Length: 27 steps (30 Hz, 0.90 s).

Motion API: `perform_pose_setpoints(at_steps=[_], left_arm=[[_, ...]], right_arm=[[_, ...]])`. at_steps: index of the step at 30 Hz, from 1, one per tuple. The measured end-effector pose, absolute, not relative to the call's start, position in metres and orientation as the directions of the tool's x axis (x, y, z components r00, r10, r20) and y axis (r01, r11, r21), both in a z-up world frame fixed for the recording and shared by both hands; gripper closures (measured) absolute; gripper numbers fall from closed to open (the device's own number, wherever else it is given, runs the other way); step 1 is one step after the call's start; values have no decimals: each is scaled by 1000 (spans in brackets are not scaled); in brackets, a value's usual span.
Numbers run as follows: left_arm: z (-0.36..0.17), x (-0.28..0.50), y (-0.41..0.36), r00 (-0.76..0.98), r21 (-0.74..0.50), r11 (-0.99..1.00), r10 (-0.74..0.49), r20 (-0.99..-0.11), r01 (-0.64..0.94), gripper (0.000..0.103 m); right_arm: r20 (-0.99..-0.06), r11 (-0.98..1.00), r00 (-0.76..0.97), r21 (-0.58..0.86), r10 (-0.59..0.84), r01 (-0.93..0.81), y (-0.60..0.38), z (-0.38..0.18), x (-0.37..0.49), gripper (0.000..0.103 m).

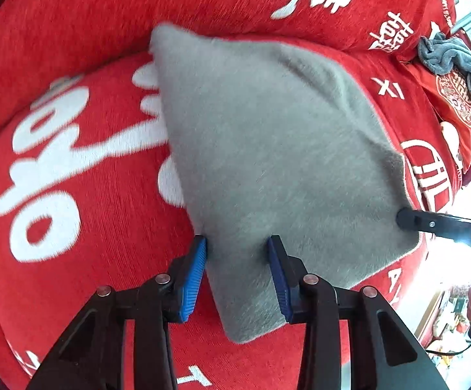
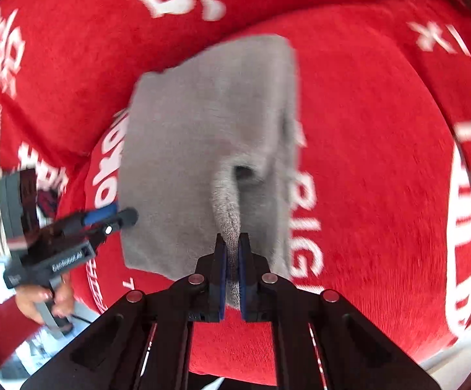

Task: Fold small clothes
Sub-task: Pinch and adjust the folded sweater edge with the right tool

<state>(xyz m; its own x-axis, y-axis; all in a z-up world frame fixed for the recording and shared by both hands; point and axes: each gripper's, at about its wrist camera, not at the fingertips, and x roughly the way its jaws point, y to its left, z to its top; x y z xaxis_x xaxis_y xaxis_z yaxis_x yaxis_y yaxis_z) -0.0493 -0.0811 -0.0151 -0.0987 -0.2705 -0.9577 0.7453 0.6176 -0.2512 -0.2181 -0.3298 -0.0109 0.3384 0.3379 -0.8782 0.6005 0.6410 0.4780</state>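
A matt, fuzzy grey cloth (image 1: 268,149) is seen on a coarse red woven cover (image 1: 82,292); ribbed blue plastic pads (image 1: 192,279) are mounted on matt black fingers.

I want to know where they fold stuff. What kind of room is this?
Probably a living room at home: the grey cloth lies on a cushioned red sofa cover with white lettering, and another crumpled cloth sits further along.

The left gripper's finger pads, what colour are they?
Blue pads, seen best in the left wrist view.
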Motion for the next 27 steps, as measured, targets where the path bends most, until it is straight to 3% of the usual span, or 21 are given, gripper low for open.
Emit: perform_pose_setpoints(at_steps=[6, 8, 11, 18, 22, 25, 27], left_arm=[[-25, -59, -71, -106, -247, 620, -256, -961, 745, 62], [-25, -61, -70, -98, -237, 614, -252, -963, 753, 62], [-23, -61, -68, -93, -233, 621, -250, -964, 748, 62], [-21, -60, -62, -90, -230, 627, -246, -965, 744, 62], [-21, -60, -64, -91, -228, 630, -243, -966, 742, 62], [-20, -61, -64, -94, -230, 635, -241, -966, 737, 62], [-18, -61, -63, -92, -224, 639, -234, -968, 736, 62]], right_arm=[[-805, 404, 444, 586, 393, 703, -346, -43, -259, 99], [-838, 417, 404, 536, 367, 734, -345, -39, -262, 88], [-912, 503, 316, 409, 263, 762, -344, -18, -263, 88], [-878, 666, 431, 450, 208, 595, -328, 35, -225, 88], [-900, 723, 383, 405, 207, 560, -312, 12, -183, 88], [-930, 670, 324, 351, 172, 654, -325, -13, -189, 89], [-888, 542, 392, 457, 239, 705, -339, -24, -206, 92]])
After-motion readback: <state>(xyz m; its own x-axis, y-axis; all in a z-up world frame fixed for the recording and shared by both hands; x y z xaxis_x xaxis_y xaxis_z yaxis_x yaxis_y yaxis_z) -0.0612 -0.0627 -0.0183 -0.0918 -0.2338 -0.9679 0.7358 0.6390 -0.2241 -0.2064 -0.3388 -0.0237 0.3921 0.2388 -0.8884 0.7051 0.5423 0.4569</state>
